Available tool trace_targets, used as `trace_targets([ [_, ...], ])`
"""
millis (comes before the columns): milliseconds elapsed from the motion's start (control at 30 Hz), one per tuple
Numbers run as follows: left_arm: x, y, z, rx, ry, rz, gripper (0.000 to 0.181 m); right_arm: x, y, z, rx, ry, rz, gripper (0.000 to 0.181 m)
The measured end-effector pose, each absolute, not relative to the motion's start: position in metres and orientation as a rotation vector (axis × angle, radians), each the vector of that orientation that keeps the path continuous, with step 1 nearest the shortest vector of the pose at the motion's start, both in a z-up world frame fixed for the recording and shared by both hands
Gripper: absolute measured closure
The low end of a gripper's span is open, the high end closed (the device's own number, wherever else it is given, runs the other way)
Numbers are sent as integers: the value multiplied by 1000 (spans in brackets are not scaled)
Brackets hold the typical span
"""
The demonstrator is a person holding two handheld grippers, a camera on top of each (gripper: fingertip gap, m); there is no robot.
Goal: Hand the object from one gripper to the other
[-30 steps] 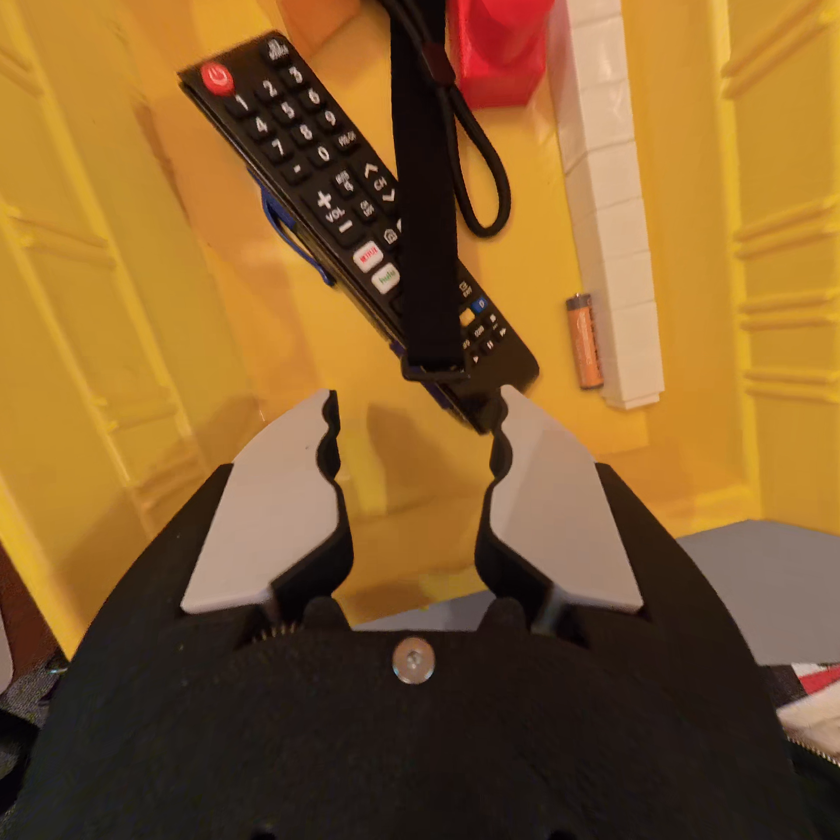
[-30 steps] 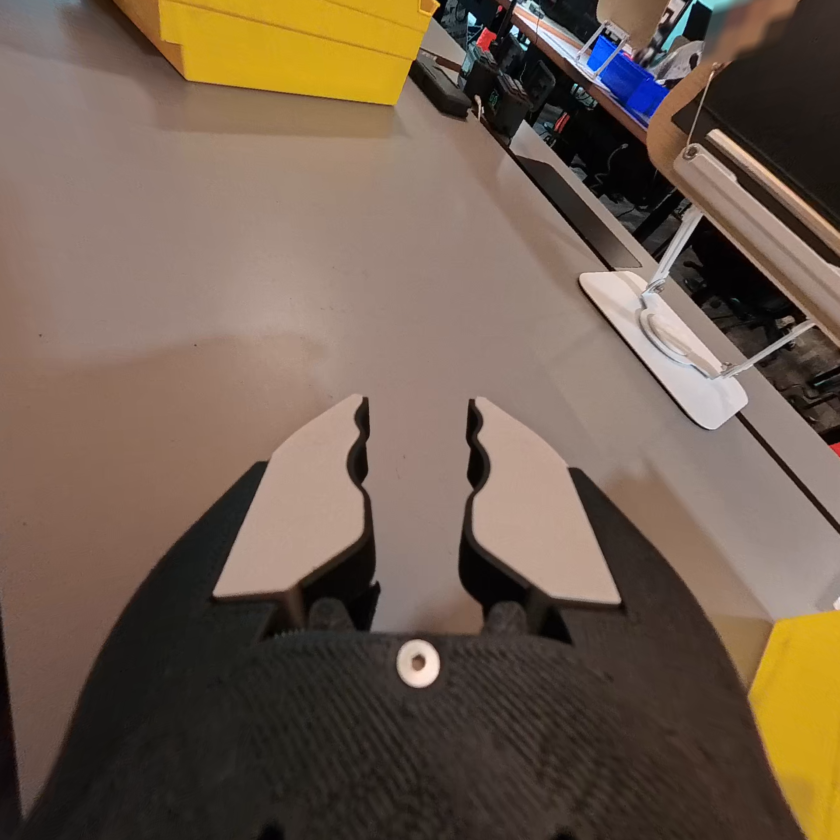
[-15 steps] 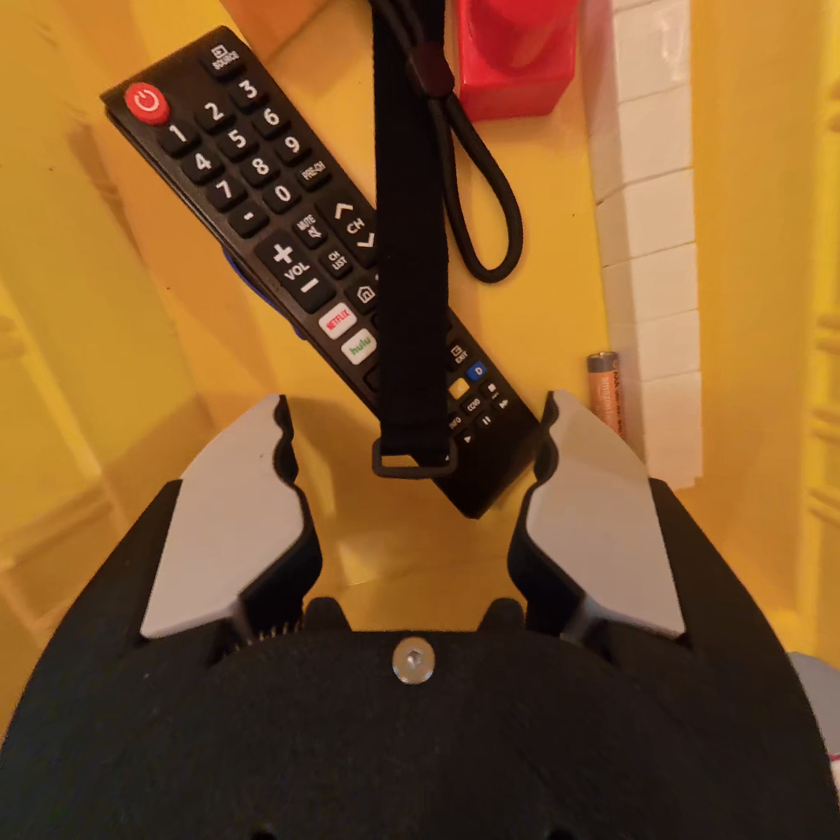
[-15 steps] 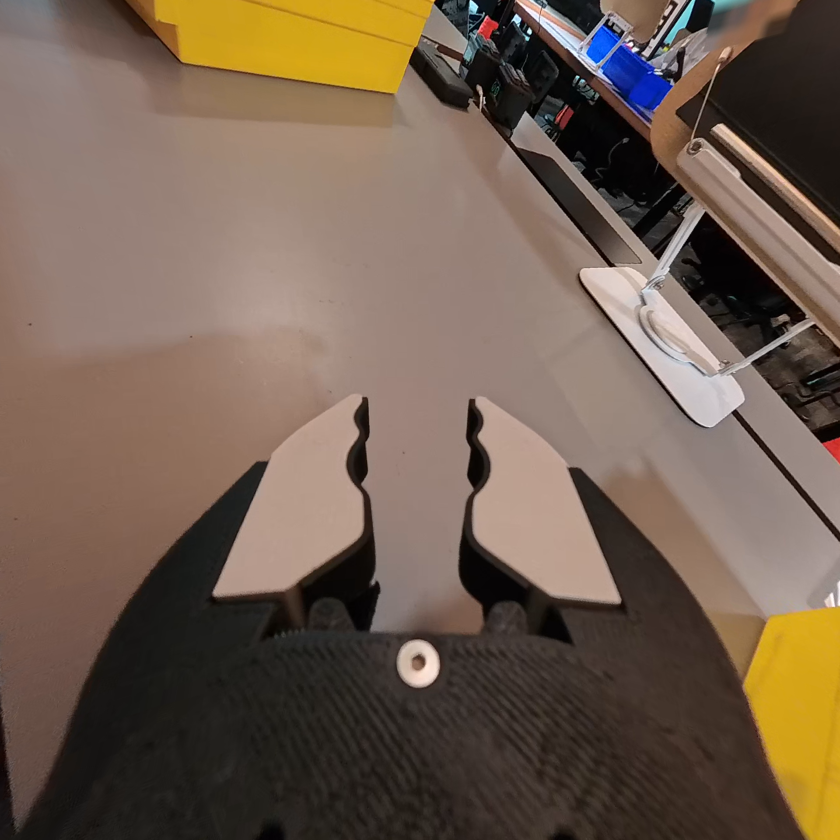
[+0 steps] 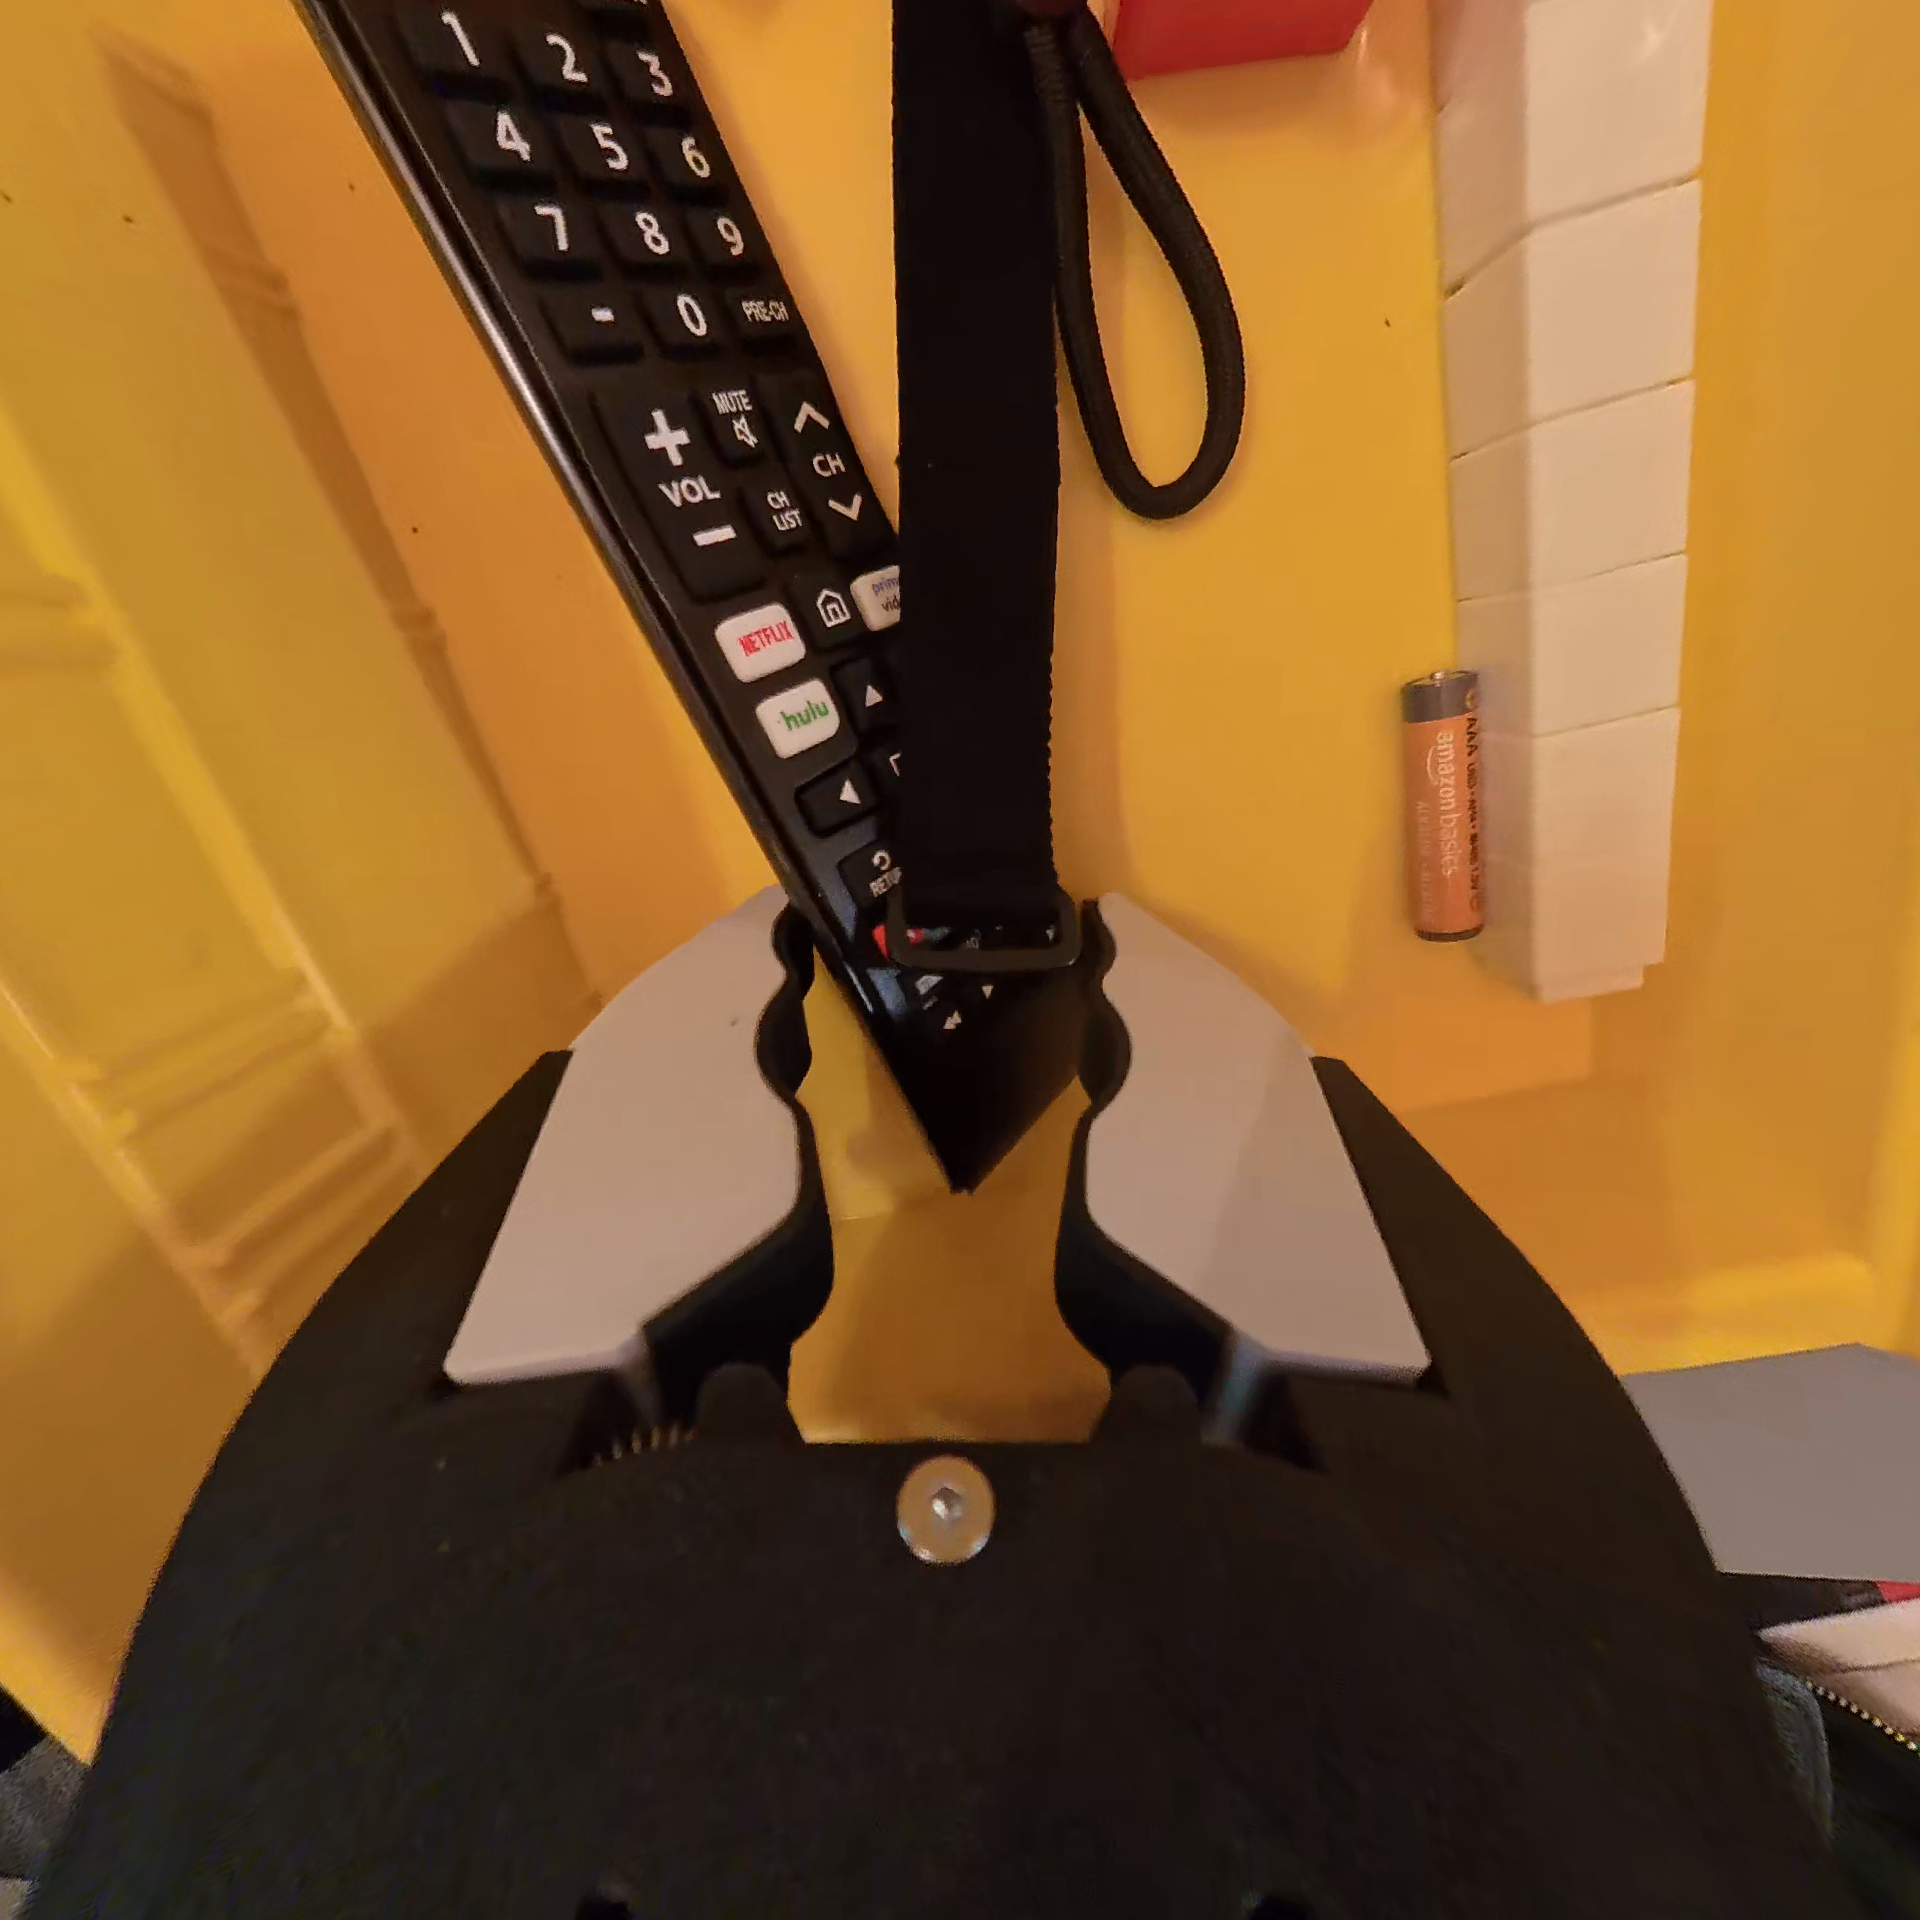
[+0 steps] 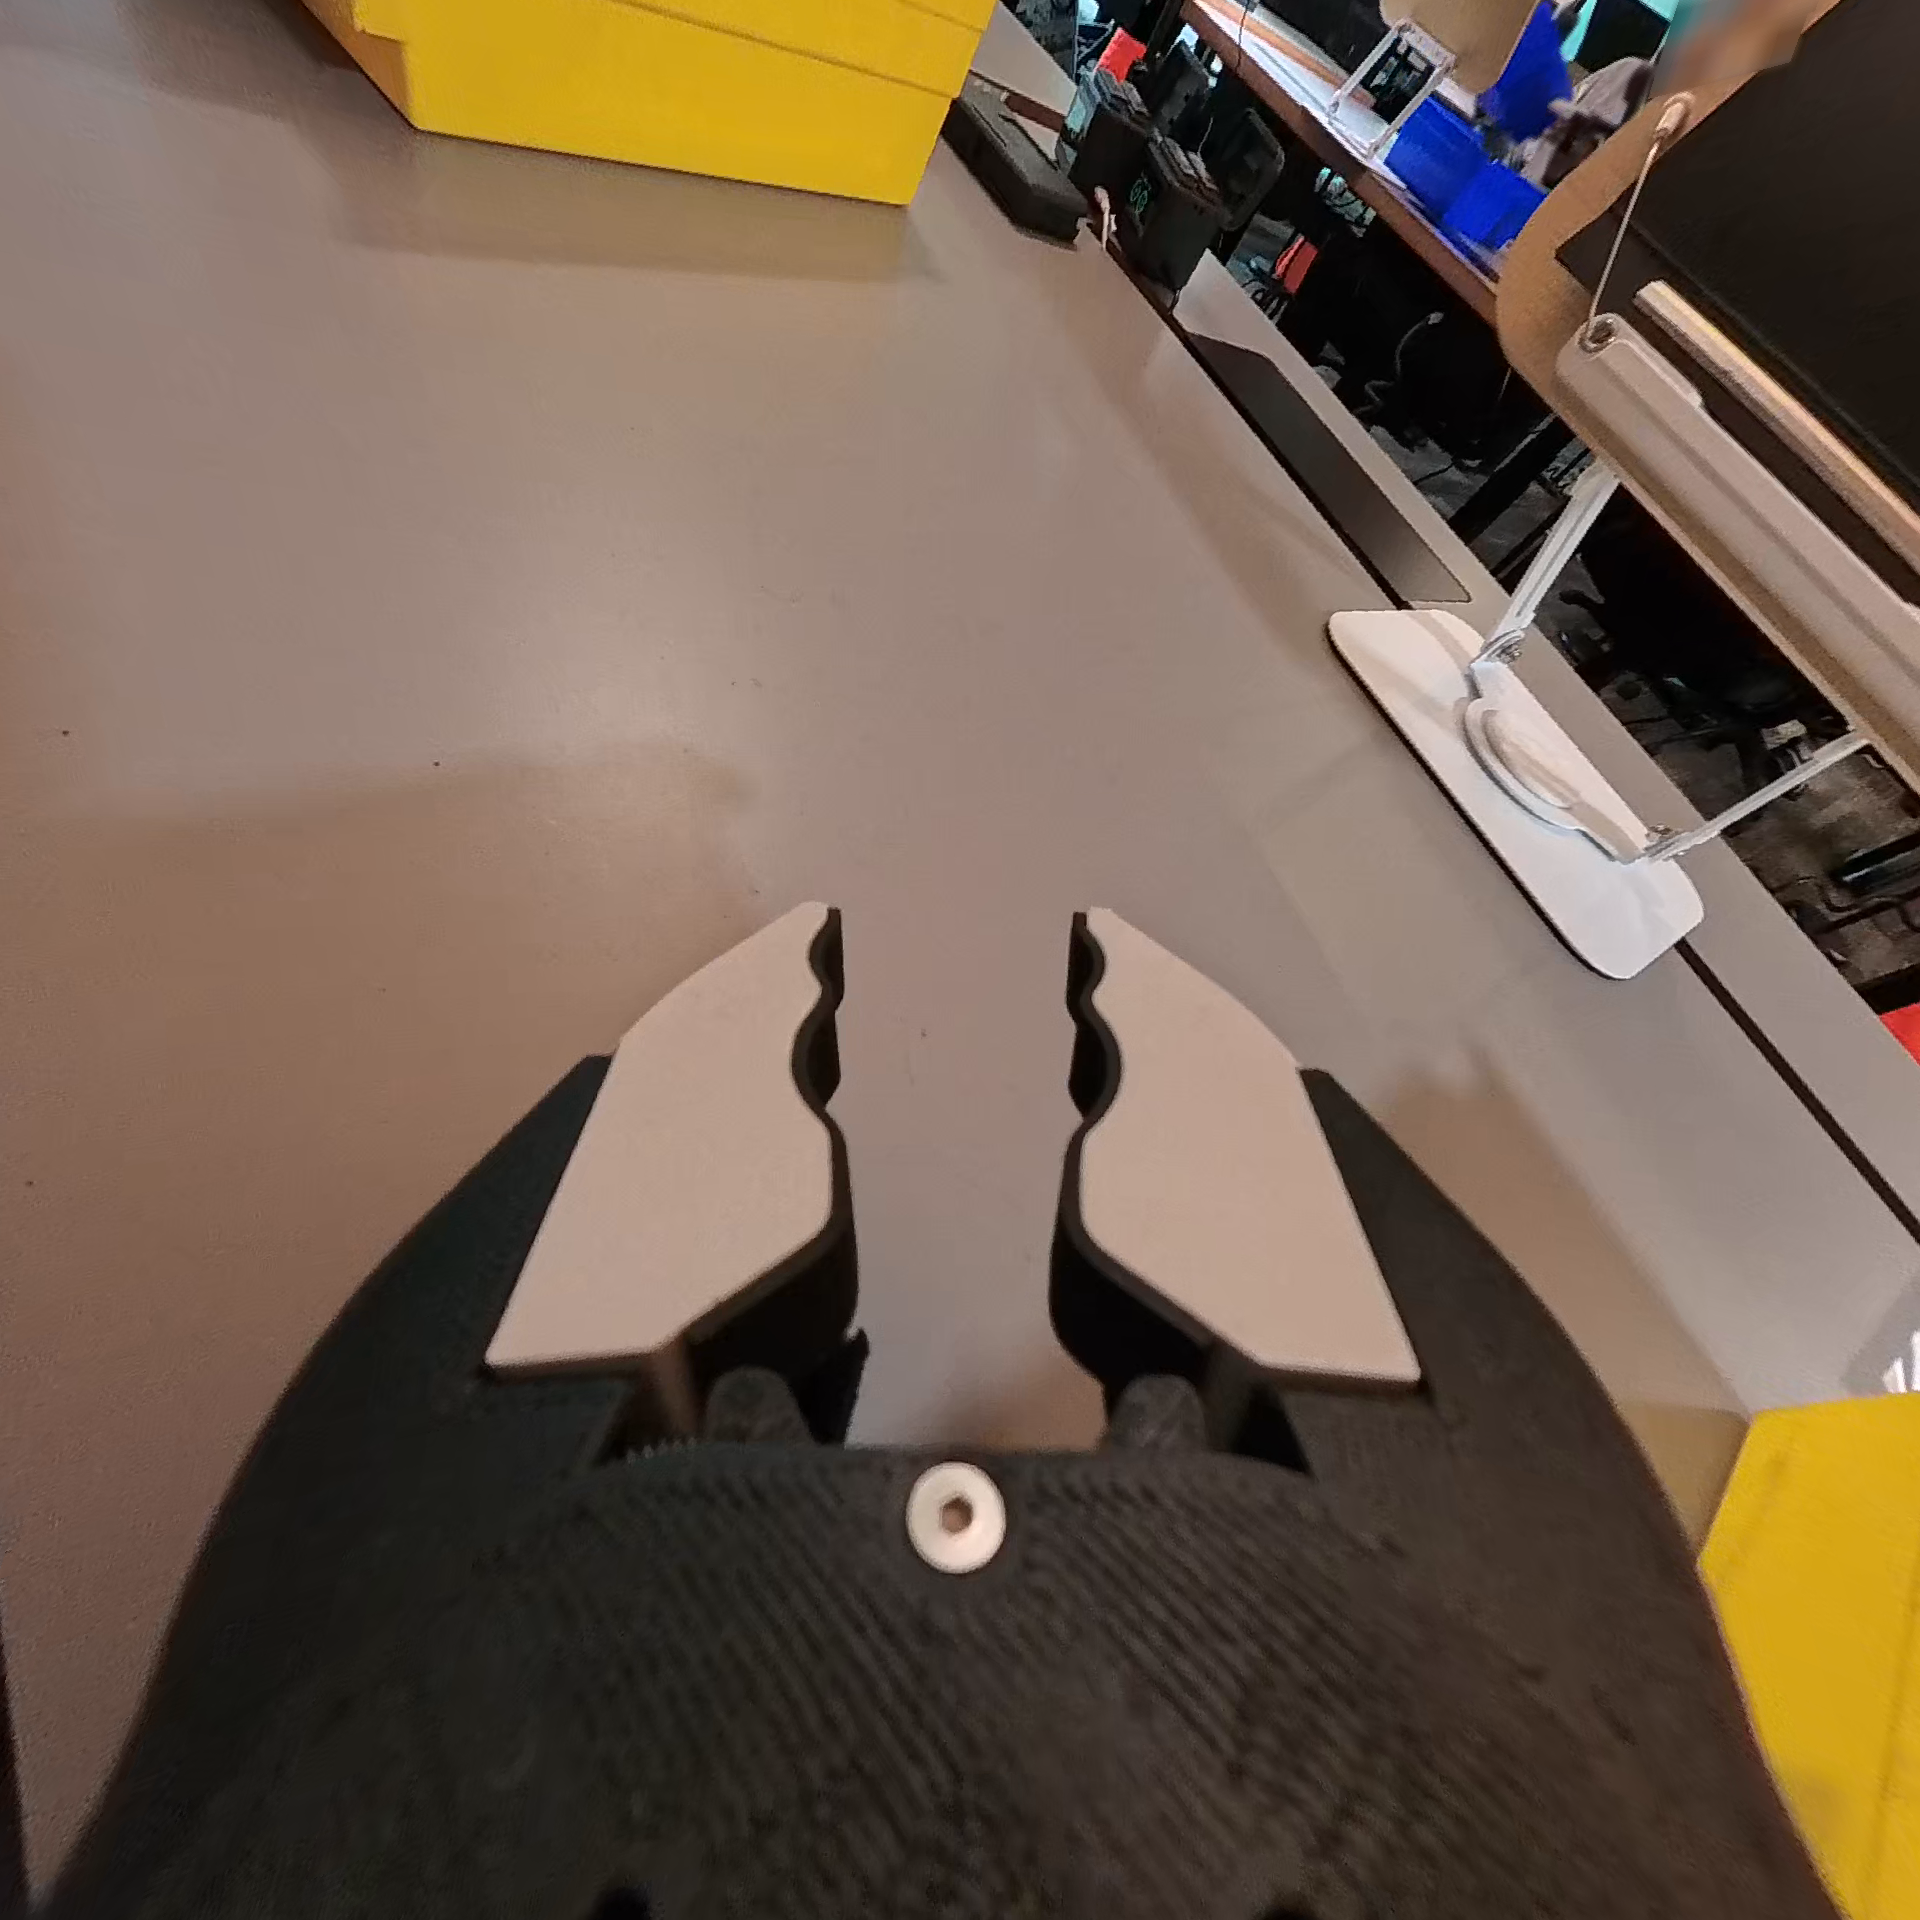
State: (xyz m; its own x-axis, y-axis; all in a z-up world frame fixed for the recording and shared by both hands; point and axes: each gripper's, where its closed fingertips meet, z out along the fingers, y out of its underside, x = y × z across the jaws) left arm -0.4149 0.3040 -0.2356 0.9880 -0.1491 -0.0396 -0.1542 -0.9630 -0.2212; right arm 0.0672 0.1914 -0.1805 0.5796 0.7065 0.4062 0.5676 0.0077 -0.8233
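Observation:
A black TV remote (image 5: 665, 395) lies slanted inside a yellow bin (image 5: 260, 727). A flat black strap (image 5: 977, 520) with a buckle at its end lies over it. My left gripper (image 5: 935, 914) is down in the bin. Its jaws are closed on the remote's near end, with the strap buckle between the fingertips too. My right gripper (image 6: 954, 920) is open and empty, a little above the grey table (image 6: 520, 520). The remote does not show in the right wrist view.
In the bin lie an orange battery (image 5: 1444, 810), a row of white blocks (image 5: 1558, 520), a red object (image 5: 1236, 36) and a black cord loop (image 5: 1195, 364). On the table stand stacked yellow bins (image 6: 675, 94), a white stand base (image 6: 1517, 790) and a yellow bin corner (image 6: 1829, 1621). One gripper's finger ends stand about 50 cm off the other's. About 6 cm separates my left fingertips from the orange battery (image 5: 1444, 810).
My left gripper moved forward over the remote's near end, opened wide, then closed its jaws on it. The right gripper has hardly moved.

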Motion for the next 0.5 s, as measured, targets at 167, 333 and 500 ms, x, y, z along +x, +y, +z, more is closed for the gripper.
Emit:
trace_targets([
  [167,-417,304,-232,-2896,279,104,141,67,191,-181,-1663,-1079,150,139],
  [333,-422,309,-214,-2816,291,140,156,67,191,-181,-1664,-1081,149,139],
  [500,-424,305,-215,-2834,313,153,156,67,191,-181,-1664,-1082,148,139],
])
